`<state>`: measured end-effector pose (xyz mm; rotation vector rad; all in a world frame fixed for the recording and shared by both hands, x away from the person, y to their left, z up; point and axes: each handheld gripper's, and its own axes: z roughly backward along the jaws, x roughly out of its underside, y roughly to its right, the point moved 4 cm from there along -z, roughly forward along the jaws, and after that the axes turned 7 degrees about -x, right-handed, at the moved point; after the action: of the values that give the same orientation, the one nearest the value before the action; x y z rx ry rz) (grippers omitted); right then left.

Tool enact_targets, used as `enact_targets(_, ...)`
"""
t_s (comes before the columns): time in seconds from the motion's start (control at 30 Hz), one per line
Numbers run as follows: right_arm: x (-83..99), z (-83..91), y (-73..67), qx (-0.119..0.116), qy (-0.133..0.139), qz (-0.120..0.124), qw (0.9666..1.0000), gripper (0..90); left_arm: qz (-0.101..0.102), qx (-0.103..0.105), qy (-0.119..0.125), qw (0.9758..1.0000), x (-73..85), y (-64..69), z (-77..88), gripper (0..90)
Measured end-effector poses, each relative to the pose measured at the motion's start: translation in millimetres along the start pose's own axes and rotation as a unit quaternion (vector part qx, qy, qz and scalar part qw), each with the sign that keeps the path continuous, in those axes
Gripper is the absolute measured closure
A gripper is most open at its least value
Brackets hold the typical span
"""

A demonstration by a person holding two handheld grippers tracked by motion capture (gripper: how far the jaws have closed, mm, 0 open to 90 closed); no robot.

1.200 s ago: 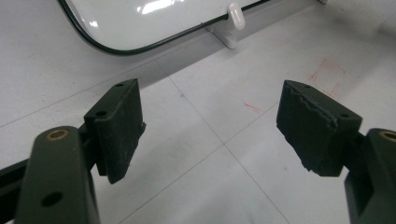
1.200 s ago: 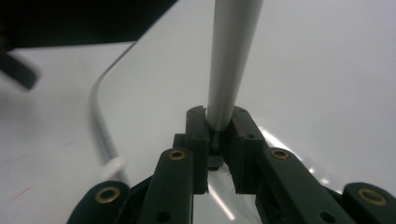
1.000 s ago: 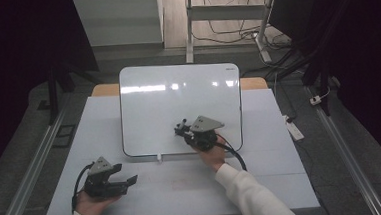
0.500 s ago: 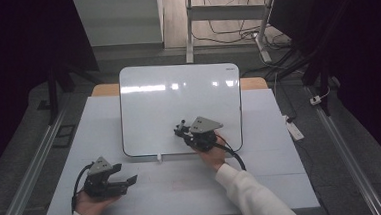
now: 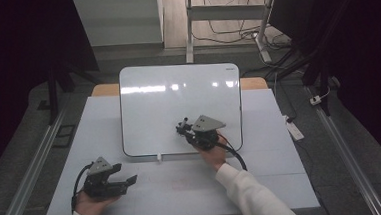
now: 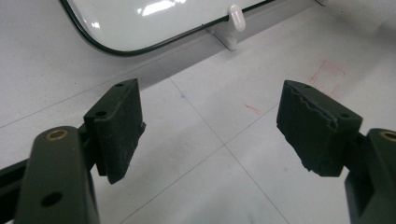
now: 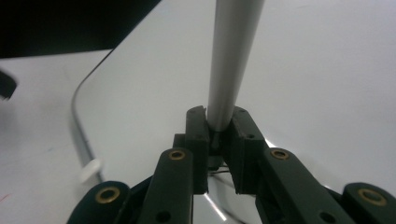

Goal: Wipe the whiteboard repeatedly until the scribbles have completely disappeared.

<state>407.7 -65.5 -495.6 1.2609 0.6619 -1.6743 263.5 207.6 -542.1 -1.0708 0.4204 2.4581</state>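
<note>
The right gripper [image 7: 219,135] clamps a grey pen [image 7: 231,60] whose length runs forward over the whiteboard [image 5: 153,109]. The left gripper [image 6: 212,126] rests spread and empty on the table [image 5: 283,182], farther from the board.

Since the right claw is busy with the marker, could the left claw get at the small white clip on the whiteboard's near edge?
Probably yes. The left claw is open and holds nothing, and the white clip lies just ahead of it across bare table, with nothing between. The right claw is over the whiteboard, off that path.
</note>
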Motion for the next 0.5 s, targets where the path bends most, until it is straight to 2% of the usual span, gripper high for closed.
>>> enact_targets(0.07, -0.1, 2.5, 2.0, 0.006, 0.002, -0.001, 1.0000, 78.8, 0.000, 0.000, 0.000, 1.0000, -0.1, -0.1, -0.3, 23.8)
enact_targets(0.13, 2.6, -0.8, -4.0, -0.008, -0.005, -0.004, 0.9999, 78.7, 0.000, -0.001, 0.000, 1.0000, -0.2, -0.1, -0.3, 23.8)
enact_targets(0.17, 4.9, -3.7, -9.6, -0.020, -0.012, 0.002, 0.9997, 78.7, 0.000, -0.001, 0.000, 1.0000, -0.1, -0.1, -0.2, 23.8)
enact_targets(0.23, 5.2, -4.8, -12.4, -0.021, -0.019, 0.014, 0.9995, 78.7, 0.000, -0.002, 0.000, 1.0000, -0.1, 0.1, 0.1, 23.8)
enact_targets(0.33, 1.8, 1.0, -1.6, -0.003, -0.006, 0.004, 1.0000, 78.7, 0.000, -0.002, 0.000, 1.0000, 0.0, 0.1, 0.2, 23.8)
enact_targets(0.4, 1.8, 3.9, 2.3, -0.003, -0.001, -0.006, 1.0000, 78.7, 0.000, 0.000, -0.001, 1.0000, 0.0, -0.1, -0.2, 23.8)
enact_targets(0.43, 2.4, 3.6, -0.4, -0.001, -0.004, -0.003, 1.0000, 78.7, 0.000, -0.001, -0.001, 1.0000, 0.0, -0.2, -0.5, 23.8)
enact_targets(0.5, 6.4, -0.1, -9.2, -0.018, -0.018, 0.007, 0.9997, 78.7, 0.001, 0.000, -0.001, 1.0000, 0.0, -0.3, -0.8, 23.7)
